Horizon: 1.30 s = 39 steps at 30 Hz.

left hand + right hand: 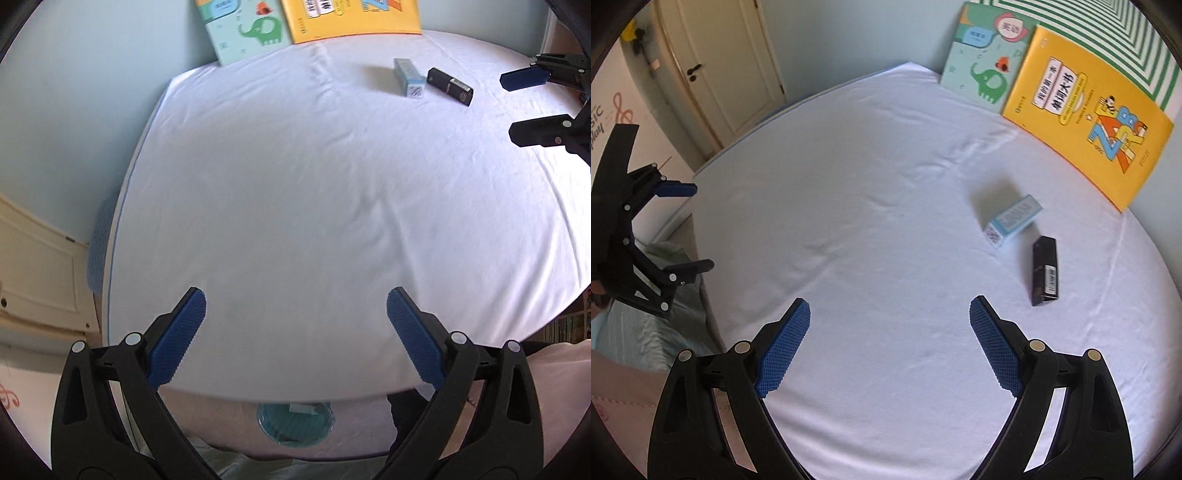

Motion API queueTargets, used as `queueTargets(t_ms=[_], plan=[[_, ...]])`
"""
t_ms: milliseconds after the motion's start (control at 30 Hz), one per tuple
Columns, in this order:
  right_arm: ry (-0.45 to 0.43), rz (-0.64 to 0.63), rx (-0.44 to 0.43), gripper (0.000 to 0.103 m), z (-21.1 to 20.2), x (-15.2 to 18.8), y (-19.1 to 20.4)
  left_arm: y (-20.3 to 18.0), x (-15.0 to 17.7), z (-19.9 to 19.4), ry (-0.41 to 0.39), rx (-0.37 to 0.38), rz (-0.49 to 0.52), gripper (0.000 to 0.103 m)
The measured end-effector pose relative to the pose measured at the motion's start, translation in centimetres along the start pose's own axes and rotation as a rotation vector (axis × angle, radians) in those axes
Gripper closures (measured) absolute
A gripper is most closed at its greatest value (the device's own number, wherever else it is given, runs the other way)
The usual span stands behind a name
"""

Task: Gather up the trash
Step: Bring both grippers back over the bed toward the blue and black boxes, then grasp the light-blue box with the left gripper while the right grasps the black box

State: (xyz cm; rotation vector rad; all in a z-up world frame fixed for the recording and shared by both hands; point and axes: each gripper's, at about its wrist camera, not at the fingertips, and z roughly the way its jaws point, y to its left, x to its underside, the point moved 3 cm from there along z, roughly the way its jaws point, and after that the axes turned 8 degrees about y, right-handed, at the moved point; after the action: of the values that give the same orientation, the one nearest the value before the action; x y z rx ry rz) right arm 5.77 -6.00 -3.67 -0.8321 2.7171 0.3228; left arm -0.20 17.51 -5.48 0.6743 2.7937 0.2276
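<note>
Both grippers hang spread wide over the white table (849, 221) with nothing between the pads. From the right gripper (890, 343), the two bits of trash sit around 1 o'clock: a pale blue box (1012, 220) and a black box (1046, 270) just beside it, both lying flat and probably easy to pinch across the narrow sides. The books (1086, 118) are propped at the wall, so likely not trash. The left gripper (295, 332) is well apart from the boxes, with a teal bin (295, 424) below the table edge at 6 o'clock, presumably the drop spot
</note>
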Motion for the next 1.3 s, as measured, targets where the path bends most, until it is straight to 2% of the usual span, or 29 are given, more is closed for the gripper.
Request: queueTargets(t_ms=[233, 367, 667, 1033, 1233, 1300], plan=[[0.010, 0.088, 0.056, 0.015, 0.9, 0.9, -7.4, -4.1, -6.6, 1.3, -0.010, 0.023, 0.114, 0.007], [0.013, 0.131, 0.052, 0.015, 1.5, 1.2, -10.5, -6.6, -10.5, 2.3, -0.011, 0.036, 0.171, 0.007], [0.040, 0.144, 0.042, 0.016, 3.5, 1.6, -14.0, -10.7, -16.0, 4.2, 0.008, 0.057, 0.288, 0.007], [0.059, 0.121, 0.000, 0.018, 6.4, 0.3, -16.0, -13.2, -21.0, 7.2, 0.014, 0.071, 0.387, 0.007], [0.075, 0.106, -0.020, 0.030, 8.4, -1.0, -16.6, -13.9, -23.4, 8.7, 0.006, 0.092, 0.415, 0.009], [0.077, 0.100, -0.026, 0.038, 8.9, -1.2, -16.7, -13.9, -24.2, 9.3, 0.004, 0.106, 0.421, 0.011]])
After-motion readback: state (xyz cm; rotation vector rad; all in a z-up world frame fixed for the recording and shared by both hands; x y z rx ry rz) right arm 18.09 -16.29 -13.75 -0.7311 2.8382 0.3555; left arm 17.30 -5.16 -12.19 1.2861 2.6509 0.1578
